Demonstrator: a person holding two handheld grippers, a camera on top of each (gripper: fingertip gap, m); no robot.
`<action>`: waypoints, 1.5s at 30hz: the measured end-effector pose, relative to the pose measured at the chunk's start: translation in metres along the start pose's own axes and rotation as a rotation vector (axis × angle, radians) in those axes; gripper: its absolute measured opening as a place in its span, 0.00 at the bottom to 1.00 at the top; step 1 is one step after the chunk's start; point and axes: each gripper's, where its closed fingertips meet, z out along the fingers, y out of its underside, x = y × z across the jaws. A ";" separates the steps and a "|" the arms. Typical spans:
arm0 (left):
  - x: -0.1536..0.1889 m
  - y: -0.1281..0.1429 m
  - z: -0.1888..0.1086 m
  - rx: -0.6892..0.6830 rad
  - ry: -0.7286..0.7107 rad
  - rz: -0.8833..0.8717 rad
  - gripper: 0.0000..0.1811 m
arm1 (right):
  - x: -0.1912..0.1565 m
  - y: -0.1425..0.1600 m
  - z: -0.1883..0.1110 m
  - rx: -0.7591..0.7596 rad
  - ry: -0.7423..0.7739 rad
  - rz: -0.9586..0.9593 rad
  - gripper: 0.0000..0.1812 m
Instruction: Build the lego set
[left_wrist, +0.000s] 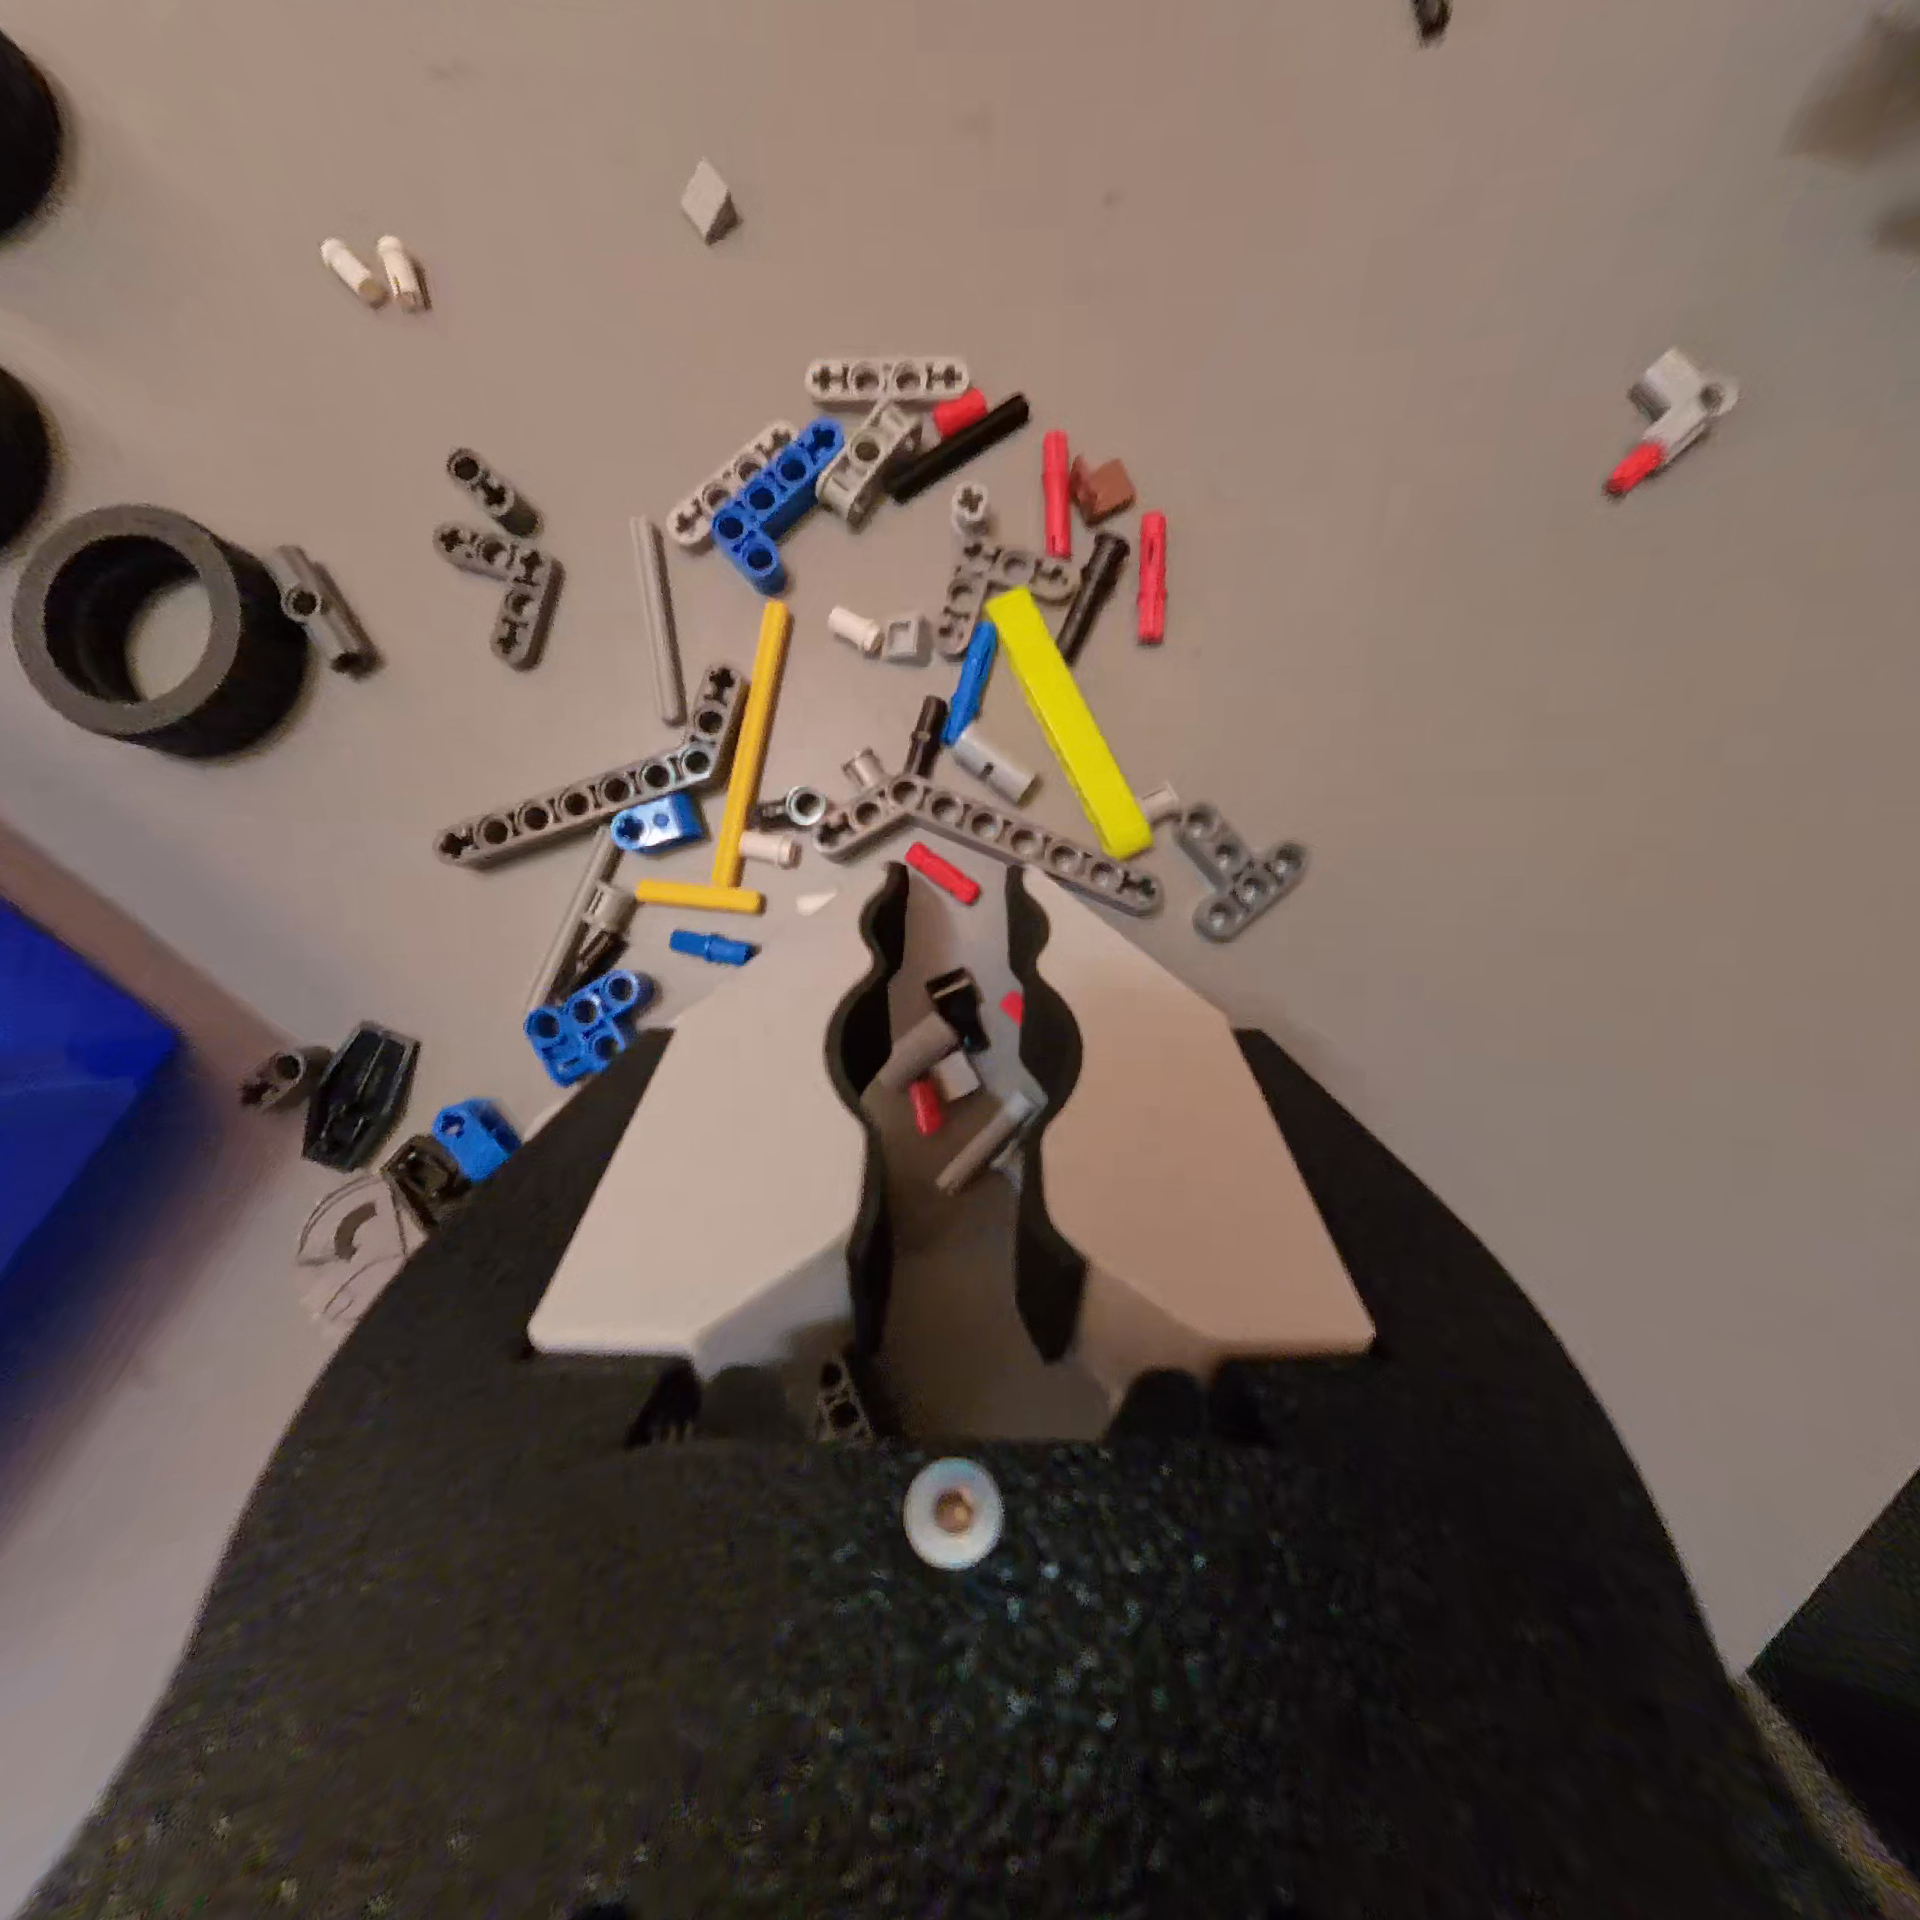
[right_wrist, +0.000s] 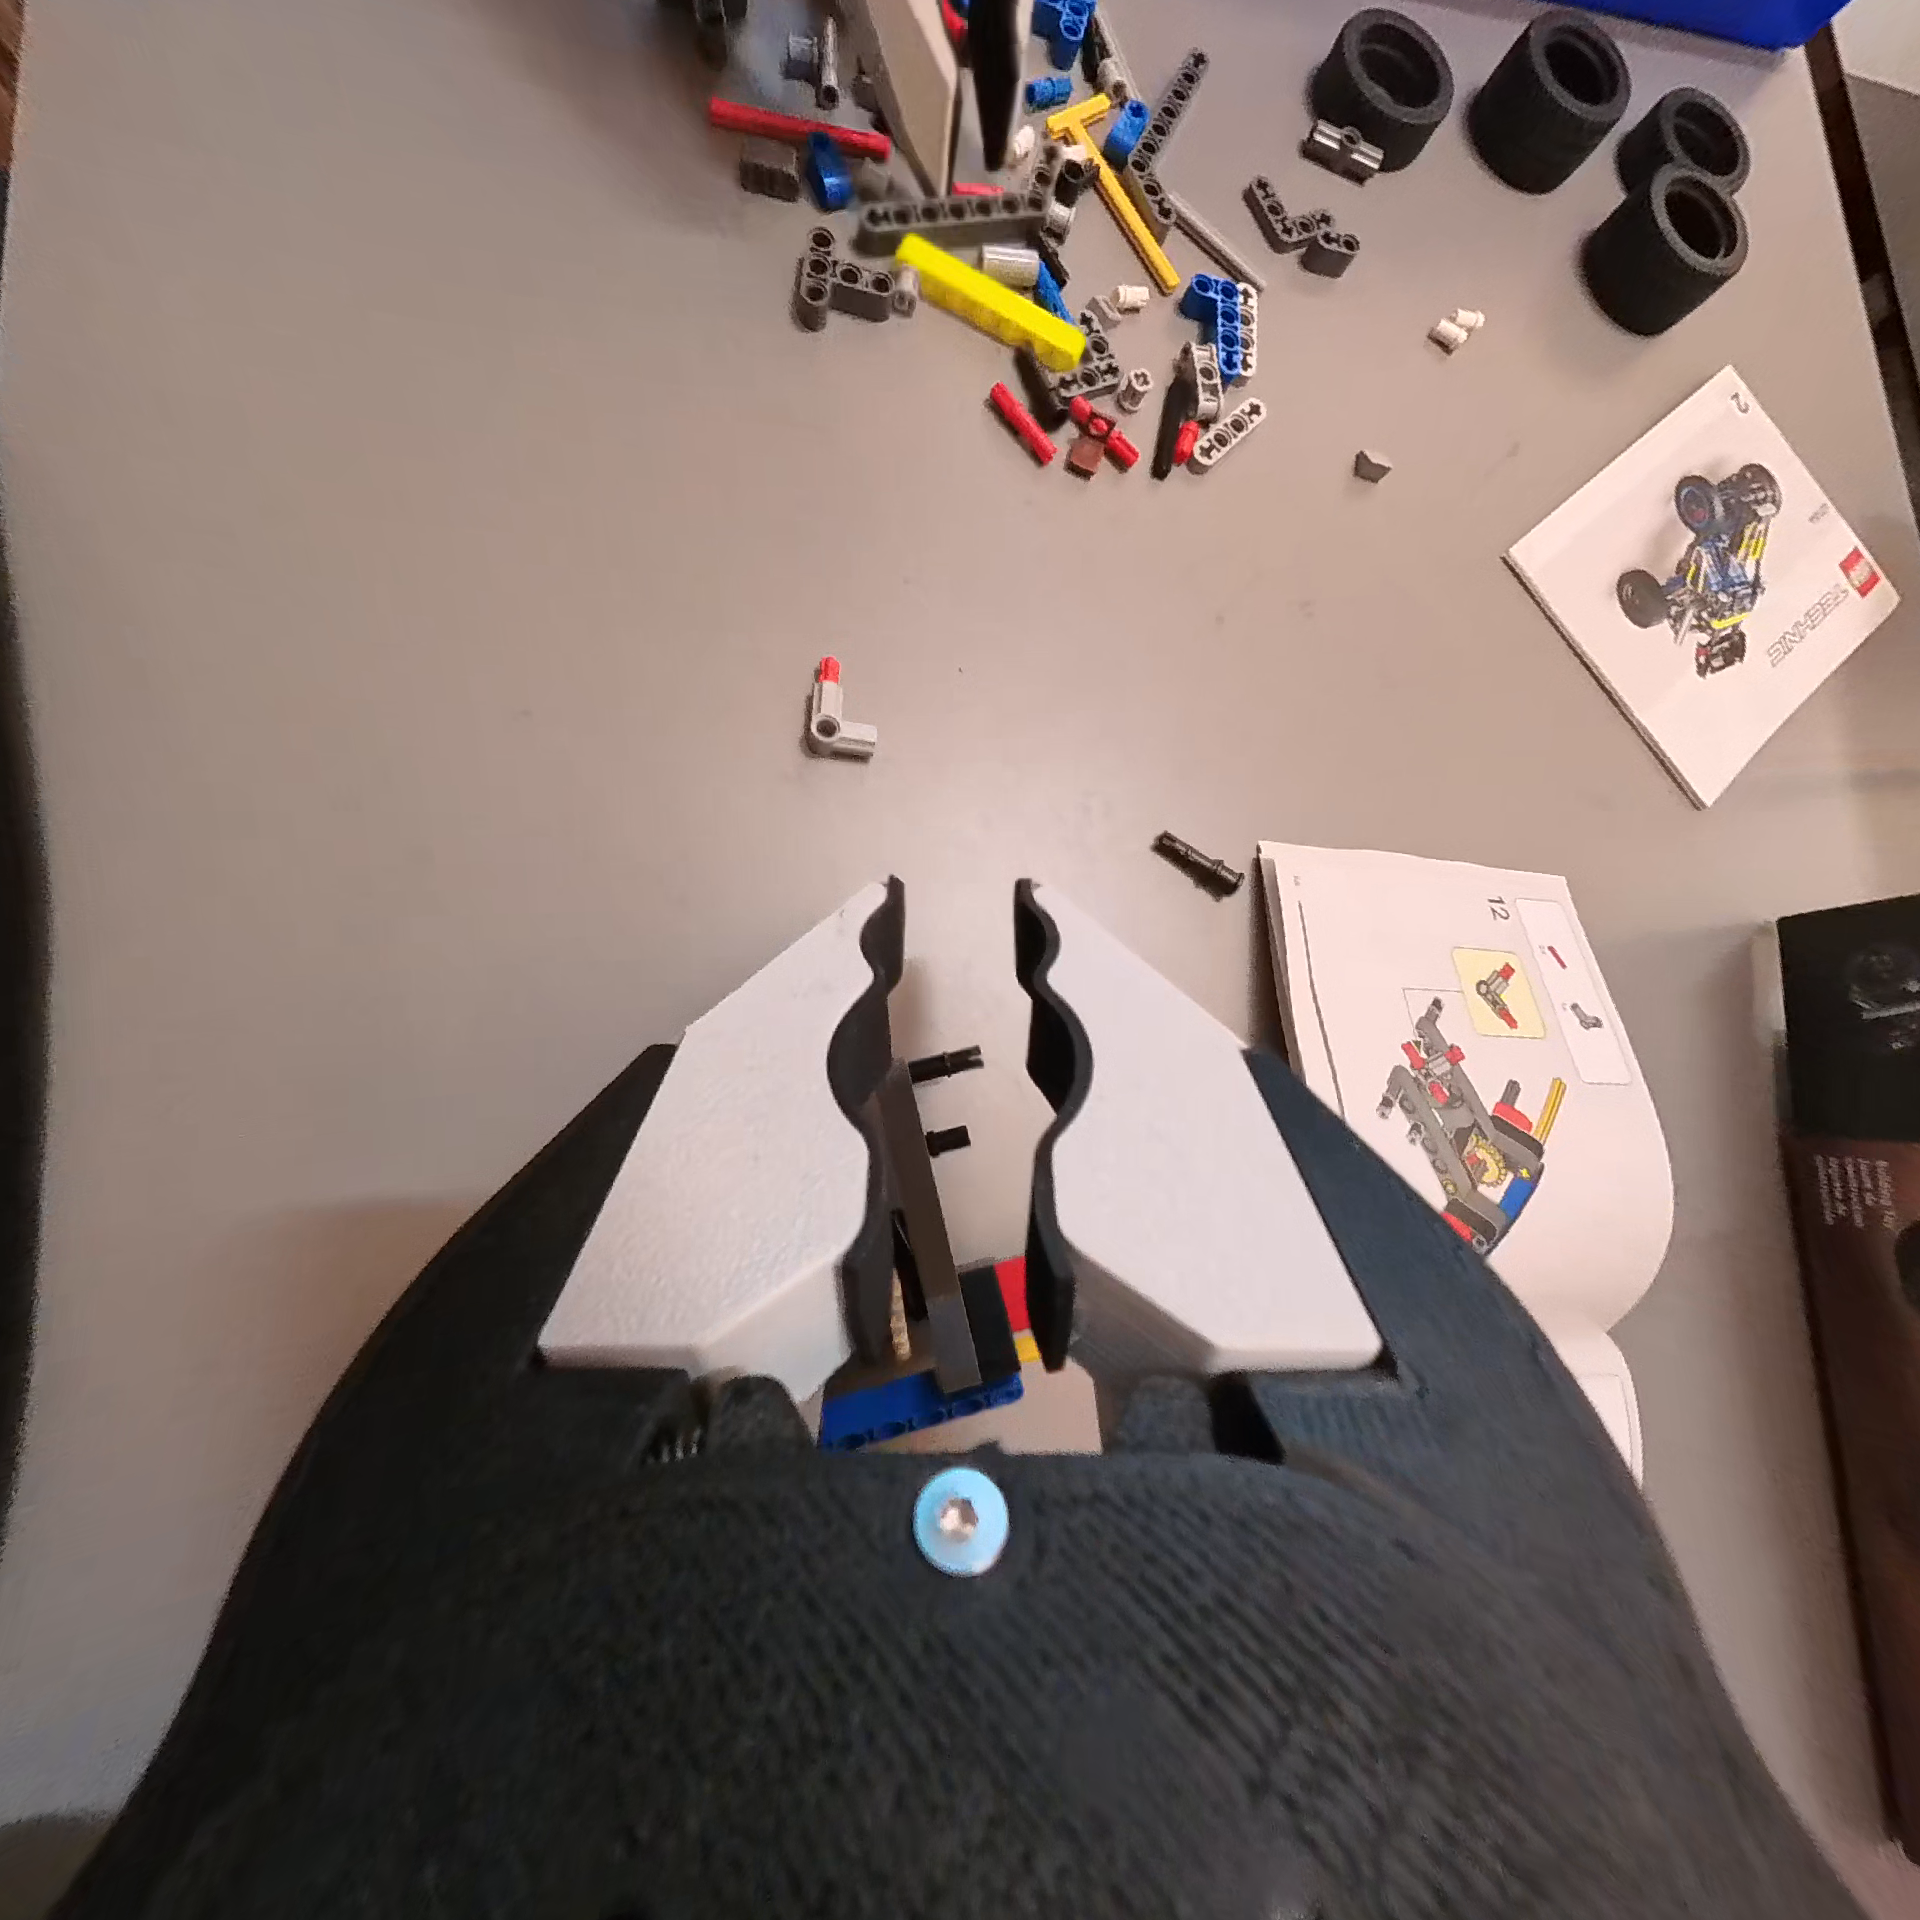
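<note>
Loosely between right tongs (right_wrist: 958, 883): assembly (right_wrist: 940, 1247)

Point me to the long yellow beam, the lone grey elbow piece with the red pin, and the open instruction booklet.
yellow beam (left_wrist: 1067, 722): left wrist view, middle of its flat top face.
grey elbow piece (right_wrist: 837, 719): right wrist view, at its corner bend.
open instruction booklet (right_wrist: 1455, 1060): right wrist view, on the printed page.

light: soft, dim, warm | shadows: faint | blur: left wrist view edges smeared | edges: bent, fish-eye
</note>
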 end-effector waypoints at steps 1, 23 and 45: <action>0.001 -0.003 0.001 0.014 0.007 -0.011 0.09 | 0.000 0.001 -0.001 -0.001 0.002 0.001 0.10; 0.139 -0.126 -0.030 0.531 0.119 0.692 0.01 | -0.014 -0.067 -0.030 0.460 -0.199 -0.020 0.07; 0.132 -0.109 -0.012 0.344 0.152 0.346 0.11 | 0.008 -0.037 -0.023 0.298 -0.039 -0.017 0.01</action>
